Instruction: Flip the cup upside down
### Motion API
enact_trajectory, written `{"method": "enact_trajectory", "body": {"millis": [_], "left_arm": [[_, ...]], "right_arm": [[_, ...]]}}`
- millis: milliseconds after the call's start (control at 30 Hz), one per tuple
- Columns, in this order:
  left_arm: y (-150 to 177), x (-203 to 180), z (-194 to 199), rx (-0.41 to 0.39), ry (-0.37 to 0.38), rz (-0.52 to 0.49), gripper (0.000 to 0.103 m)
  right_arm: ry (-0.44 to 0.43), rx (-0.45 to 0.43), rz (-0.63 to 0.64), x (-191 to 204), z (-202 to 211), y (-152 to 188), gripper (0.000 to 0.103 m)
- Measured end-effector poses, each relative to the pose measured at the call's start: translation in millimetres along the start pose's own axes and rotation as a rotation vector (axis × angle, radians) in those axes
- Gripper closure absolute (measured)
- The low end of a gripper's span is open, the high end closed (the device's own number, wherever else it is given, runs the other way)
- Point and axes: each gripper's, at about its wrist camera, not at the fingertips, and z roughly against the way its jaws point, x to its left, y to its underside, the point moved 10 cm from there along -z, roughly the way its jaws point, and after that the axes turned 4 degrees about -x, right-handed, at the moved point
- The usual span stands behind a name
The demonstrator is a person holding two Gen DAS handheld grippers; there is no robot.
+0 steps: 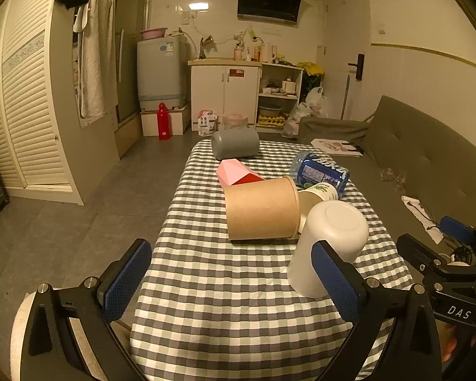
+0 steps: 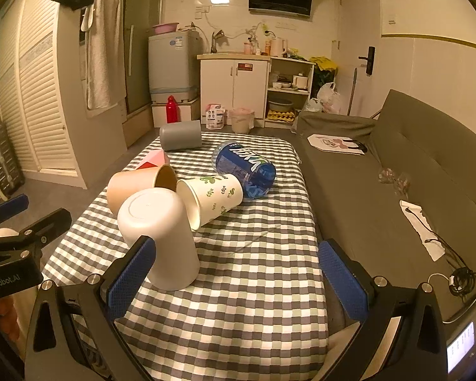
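A white plastic cup (image 1: 328, 241) stands upside down on the checked table (image 1: 225, 301), its base up; it also shows in the right wrist view (image 2: 161, 238). My left gripper (image 1: 234, 281) is open and empty, its right finger in front of the cup's lower side. My right gripper (image 2: 238, 277) is open and empty, its left finger in front of the cup's lower left. Behind the cup lie a brown paper cup (image 1: 261, 211) and a leaf-print paper cup (image 2: 212, 198) on their sides.
A blue-labelled bottle (image 2: 246, 168), a grey cup (image 1: 234, 144) and a pink-red box (image 1: 236, 174) lie further back on the table. A grey sofa (image 2: 396, 190) runs along the right. Cabinets and a washing machine stand at the far wall.
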Motion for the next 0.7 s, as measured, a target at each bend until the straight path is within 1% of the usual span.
{"method": "enact_trajectory", "body": {"millis": [700], "left_arm": [[-1.6, 3.0, 0.9, -0.006, -0.002, 0.018, 0.000]], "right_arm": [[0.007, 0.010, 0.002, 1.0, -2.2, 1.5, 0.000]]}}
